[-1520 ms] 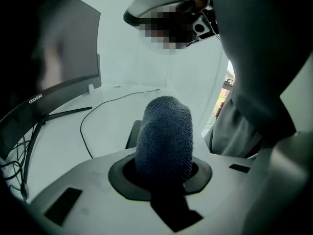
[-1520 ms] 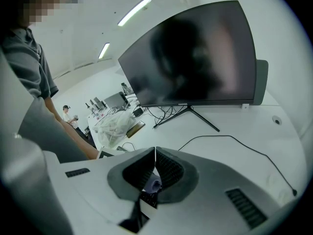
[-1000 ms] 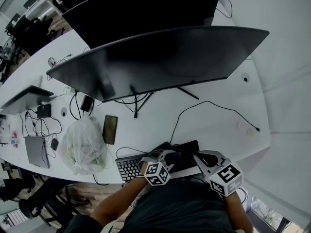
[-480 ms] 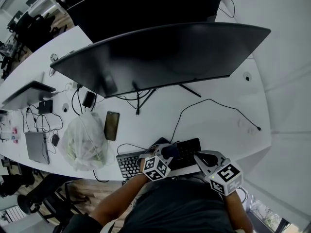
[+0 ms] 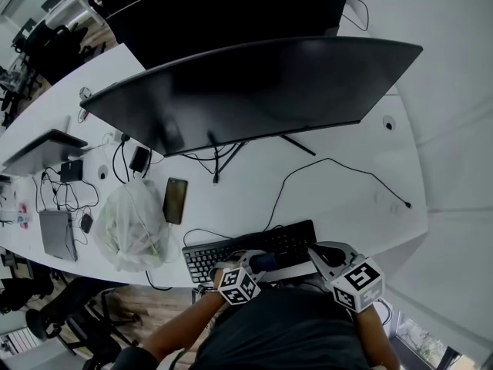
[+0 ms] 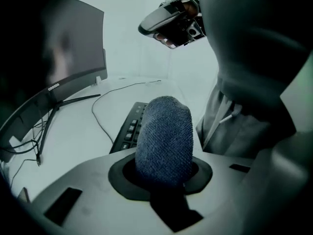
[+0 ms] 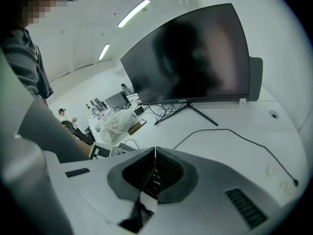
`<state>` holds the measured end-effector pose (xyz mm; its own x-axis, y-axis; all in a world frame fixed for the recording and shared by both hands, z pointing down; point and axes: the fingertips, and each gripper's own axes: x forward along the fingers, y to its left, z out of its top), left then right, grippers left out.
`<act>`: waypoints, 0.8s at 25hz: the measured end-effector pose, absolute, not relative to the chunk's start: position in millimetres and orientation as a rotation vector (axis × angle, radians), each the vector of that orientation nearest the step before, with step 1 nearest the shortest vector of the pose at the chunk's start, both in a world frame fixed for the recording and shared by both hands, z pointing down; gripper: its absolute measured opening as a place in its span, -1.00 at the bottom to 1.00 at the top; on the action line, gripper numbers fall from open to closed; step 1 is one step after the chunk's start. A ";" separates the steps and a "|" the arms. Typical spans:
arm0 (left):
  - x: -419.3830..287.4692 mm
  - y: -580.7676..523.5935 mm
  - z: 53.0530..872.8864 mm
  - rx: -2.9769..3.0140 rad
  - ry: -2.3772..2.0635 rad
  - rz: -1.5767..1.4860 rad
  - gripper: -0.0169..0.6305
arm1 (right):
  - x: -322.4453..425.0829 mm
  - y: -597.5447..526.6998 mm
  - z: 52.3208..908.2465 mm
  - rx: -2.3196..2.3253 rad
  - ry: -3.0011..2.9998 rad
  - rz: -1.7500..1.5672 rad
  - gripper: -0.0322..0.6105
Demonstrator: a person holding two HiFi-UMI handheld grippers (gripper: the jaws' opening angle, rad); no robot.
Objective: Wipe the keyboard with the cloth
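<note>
The black keyboard point(image 5: 254, 247) lies along the desk's near edge, in front of the curved monitor point(image 5: 254, 91). My left gripper point(image 5: 253, 267) is shut on a blue cloth point(image 5: 266, 261), held at the keyboard's front edge near its middle. In the left gripper view the cloth point(image 6: 164, 140) stands up between the jaws of the left gripper point(image 6: 165, 169), with the keyboard point(image 6: 128, 127) beyond it. My right gripper point(image 5: 322, 254) hovers by the keyboard's right end. The right gripper point(image 7: 155, 153) has its jaws shut tip to tip, with keyboard keys point(image 7: 154, 179) showing behind them.
A plastic bag point(image 5: 137, 230) and a phone point(image 5: 174, 201) lie left of the keyboard. Cables point(image 5: 331, 168) run across the desk behind it. A laptop point(image 5: 46, 149) and small devices sit at the far left. The desk edge is directly below the keyboard.
My left gripper has drawn the cloth back off the keyboard's middle to its front edge, uncovering more keys. The right gripper has stayed in place.
</note>
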<state>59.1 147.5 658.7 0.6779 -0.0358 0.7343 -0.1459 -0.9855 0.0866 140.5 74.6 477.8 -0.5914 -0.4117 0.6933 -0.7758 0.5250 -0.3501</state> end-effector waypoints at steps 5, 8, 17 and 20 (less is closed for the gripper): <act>44.7 90.6 651.1 2.762 -0.422 1.185 -0.67 | 133.1 80.2 479.4 0.930 -2.228 0.884 -0.87; 47.4 86.5 655.1 2.745 -0.450 1.182 -0.67 | 132.2 83.6 480.0 0.924 -2.228 0.885 -0.87; 41.0 130.5 658.6 2.825 -0.378 1.225 -0.67 | 142.0 97.2 496.4 0.932 -2.205 0.932 -0.87; 33.9 139.9 657.9 2.823 -0.351 1.249 -0.67 | 144.5 98.8 501.2 0.929 -2.194 0.951 -0.87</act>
